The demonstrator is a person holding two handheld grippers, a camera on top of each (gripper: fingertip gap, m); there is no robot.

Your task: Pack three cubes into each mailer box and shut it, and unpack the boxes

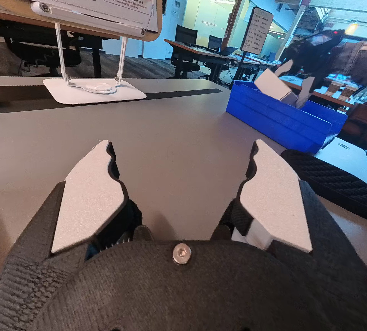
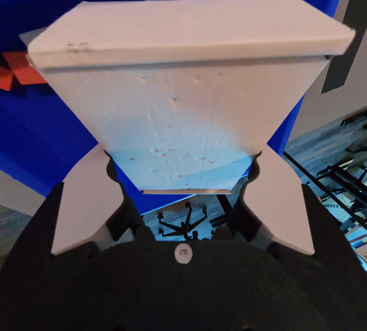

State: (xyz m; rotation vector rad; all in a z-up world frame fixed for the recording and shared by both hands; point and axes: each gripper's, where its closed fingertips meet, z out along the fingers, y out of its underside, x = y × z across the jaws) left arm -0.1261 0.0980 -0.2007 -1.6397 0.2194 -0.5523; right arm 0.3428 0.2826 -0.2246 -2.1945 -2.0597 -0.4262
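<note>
My right gripper [image 2: 182, 154] is shut on a closed white mailer box [image 2: 168, 103] and holds it tilted over the blue bin [image 2: 49, 122]. A red cube [image 2: 17, 75] lies in the bin to the left of the box. In the left wrist view the same white mailer box [image 1: 275, 88] hangs tilted in the right gripper [image 1: 292, 91] above the blue bin [image 1: 278, 120] at the table's right. My left gripper [image 1: 182, 154] is open and empty, low over the bare grey table [image 1: 158, 132].
An instruction sheet on a white stand [image 1: 93, 91] sits at the table's far left. A black woven item [image 1: 327, 178] lies at the right edge, near the bin. Desks, chairs and a whiteboard stand beyond the table. The floor shows below the right gripper. My hands' fingertips stand some 50 cm from each other.
</note>
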